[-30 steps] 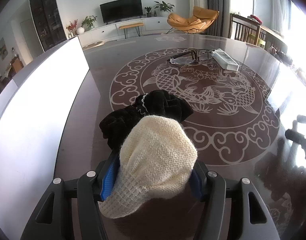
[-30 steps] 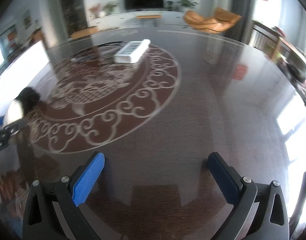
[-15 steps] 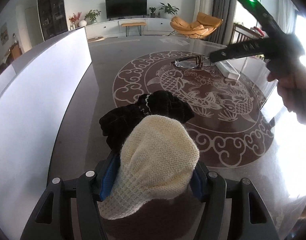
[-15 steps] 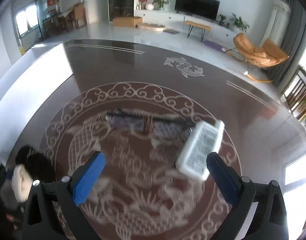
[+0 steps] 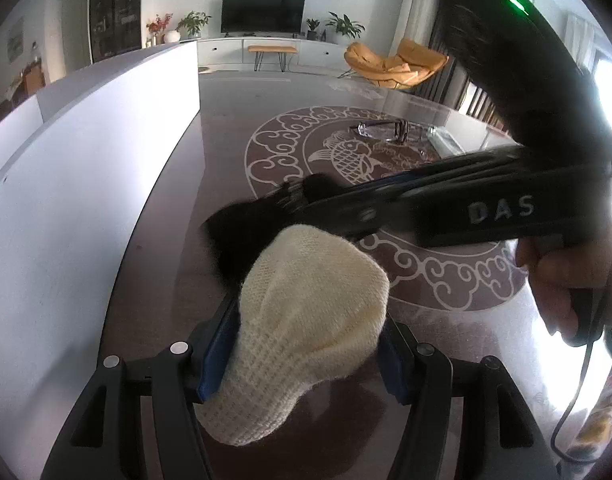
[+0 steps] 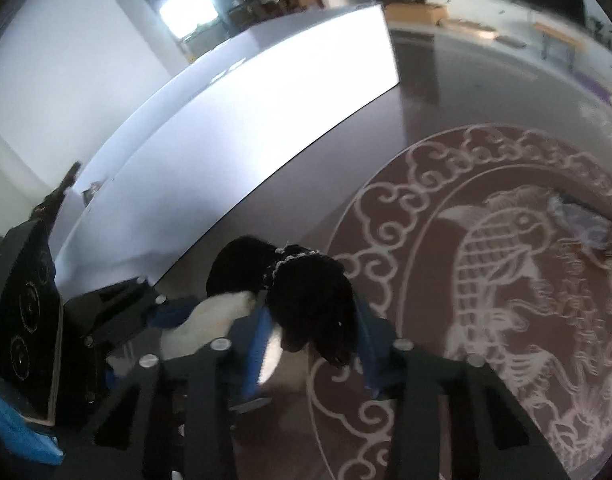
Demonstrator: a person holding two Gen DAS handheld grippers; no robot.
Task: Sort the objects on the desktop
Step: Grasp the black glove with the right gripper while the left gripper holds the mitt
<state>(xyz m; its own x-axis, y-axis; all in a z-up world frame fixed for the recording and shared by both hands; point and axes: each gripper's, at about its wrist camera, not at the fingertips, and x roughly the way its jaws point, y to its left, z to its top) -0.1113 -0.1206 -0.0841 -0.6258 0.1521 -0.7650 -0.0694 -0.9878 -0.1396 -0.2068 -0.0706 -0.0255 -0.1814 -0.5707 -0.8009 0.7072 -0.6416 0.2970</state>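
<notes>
1. The cream knitted piece [image 5: 313, 312] is gripped between the blue pads of the left hand-held gripper [image 5: 309, 344], low over the dark bench [image 5: 166, 264].
2. A black knitted piece [image 6: 309, 300] is seen just beyond the cream one, touching it; a thin beaded trim runs across its top.
3. The right hand-held gripper [image 6: 311, 344] is being closed at this moment, its jaws narrowed around the black knitted piece, which sits between the blue pads.
4. From the left wrist view, the right tool is seen stretched across the frame, held by a hand [image 5: 565, 280] at the right edge.
5. Glasses [image 5: 385, 130] and a white box [image 5: 445, 142] are spotted farther back on the fish pattern, well apart from the knitwear.
6. A white panel [image 5: 86, 184] is noted along the bench's left side.
</notes>
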